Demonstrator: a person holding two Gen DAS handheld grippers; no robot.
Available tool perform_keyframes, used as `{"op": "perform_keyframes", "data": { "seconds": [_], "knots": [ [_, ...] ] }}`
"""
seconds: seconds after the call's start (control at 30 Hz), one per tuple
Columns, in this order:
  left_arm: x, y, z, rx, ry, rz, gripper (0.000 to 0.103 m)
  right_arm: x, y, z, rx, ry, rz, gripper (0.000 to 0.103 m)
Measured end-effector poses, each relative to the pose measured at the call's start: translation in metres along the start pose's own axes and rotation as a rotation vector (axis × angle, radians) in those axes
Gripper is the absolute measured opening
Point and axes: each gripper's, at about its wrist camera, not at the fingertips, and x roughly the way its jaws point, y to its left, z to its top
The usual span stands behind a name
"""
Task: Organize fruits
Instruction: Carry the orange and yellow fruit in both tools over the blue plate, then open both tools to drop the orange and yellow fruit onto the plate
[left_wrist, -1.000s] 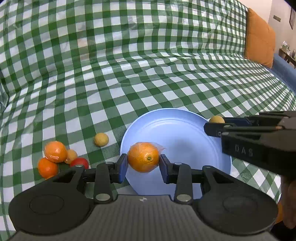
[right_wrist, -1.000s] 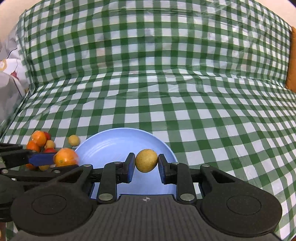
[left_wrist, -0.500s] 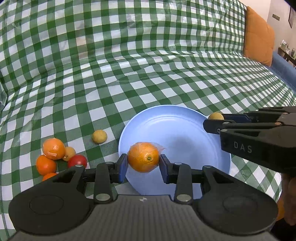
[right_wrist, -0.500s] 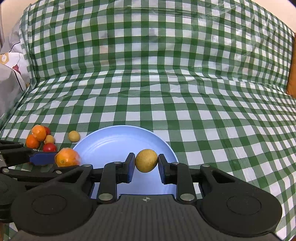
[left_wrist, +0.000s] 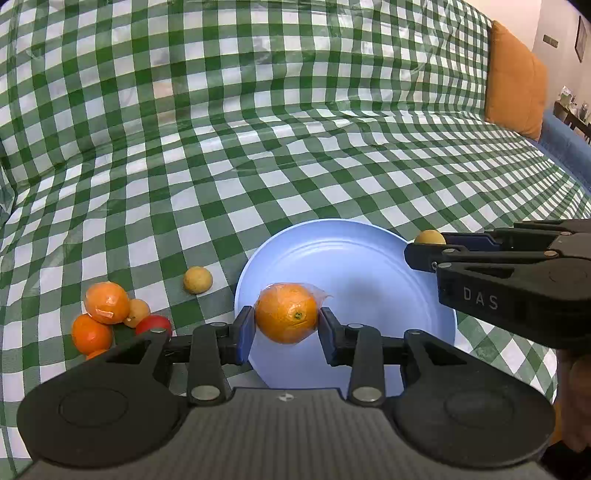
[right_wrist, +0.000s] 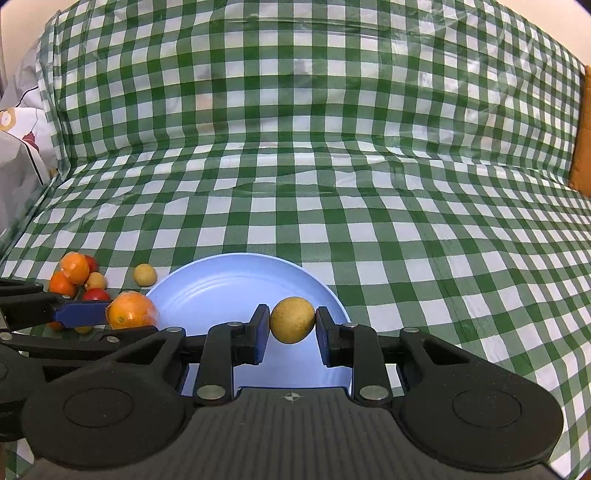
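Fruits: my left gripper (left_wrist: 284, 325) clamps a film-wrapped orange (left_wrist: 286, 312), my right gripper (right_wrist: 290, 328) a yellow-brown round fruit (right_wrist: 292, 319), both over the bare pale-blue plate (left_wrist: 369, 266). Nothing plated; a loose pile (left_wrist: 110, 317) waits beside it.

the plate (left_wrist: 369, 236) lies on the checked cloth (left_wrist: 258, 147), with a lone small fruit (left_wrist: 198, 280) just left of its rim, a cluster of fruits (left_wrist: 107, 314) further left, a wrapped fruit (left_wrist: 286, 312) over its near left part, and a cushion (left_wrist: 513, 92) far behind at right.
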Motion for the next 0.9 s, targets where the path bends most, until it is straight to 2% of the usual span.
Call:
{"op": "perform_keyframes", "data": {
  "seconds": [0.13,0.17,0.2,0.23,0.3,0.4,0.47,0.57,0.63,0.7,0.77,0.8,0.83,0.87,0.9],
  "knots": [
    [-0.001,-0.003,0.0,0.01,0.001,-0.026,0.043,-0.001,-0.002,0.001,0.023,0.004,0.013,0.028],
    [-0.001,-0.005,0.0,0.018,0.0,-0.029,0.05,-0.002,-0.003,0.001,0.031,0.001,0.014,0.029],
    [-0.002,-0.006,0.0,0.027,-0.007,-0.024,0.062,-0.004,-0.002,0.001,0.035,-0.005,0.007,0.032],
    [-0.004,-0.008,-0.001,0.038,-0.022,-0.016,0.064,-0.006,-0.003,0.002,0.041,-0.014,0.003,0.04],
    [-0.009,-0.01,-0.001,0.055,-0.051,0.002,0.064,-0.01,-0.006,0.003,0.058,-0.029,0.01,0.047],
    [-0.028,-0.009,-0.004,0.064,-0.142,0.029,0.064,-0.014,-0.01,0.001,0.072,-0.024,0.009,0.049],
    [-0.045,-0.004,-0.004,0.076,-0.21,0.021,0.064,-0.02,-0.014,0.0,0.078,-0.032,0.001,0.049],
    [-0.074,0.0,-0.001,0.191,-0.313,0.035,0.064,-0.036,-0.017,-0.002,0.09,-0.087,-0.005,0.049],
    [-0.09,0.005,-0.001,0.267,-0.346,0.065,0.068,-0.044,-0.019,-0.003,0.094,-0.12,-0.004,0.049],
    [-0.096,0.017,-0.006,0.258,-0.356,0.111,0.075,-0.047,-0.021,-0.004,0.103,-0.132,-0.007,0.048],
    [-0.092,0.037,-0.02,0.163,-0.352,0.183,0.077,-0.049,-0.02,-0.004,0.115,-0.136,0.0,0.044],
    [-0.083,0.048,-0.028,0.118,-0.298,0.202,0.074,-0.05,-0.019,-0.004,0.118,-0.138,0.003,0.044],
    [-0.069,0.055,-0.024,0.097,-0.17,0.247,0.063,-0.051,-0.017,-0.004,0.117,-0.141,0.005,0.044],
    [-0.065,0.063,-0.022,0.048,-0.139,0.297,0.047,-0.052,-0.018,-0.003,0.113,-0.145,0.008,0.044],
    [-0.065,0.073,-0.019,-0.004,-0.139,0.322,0.047,-0.053,-0.016,-0.004,0.109,-0.148,0.01,0.044]
  ]
}}
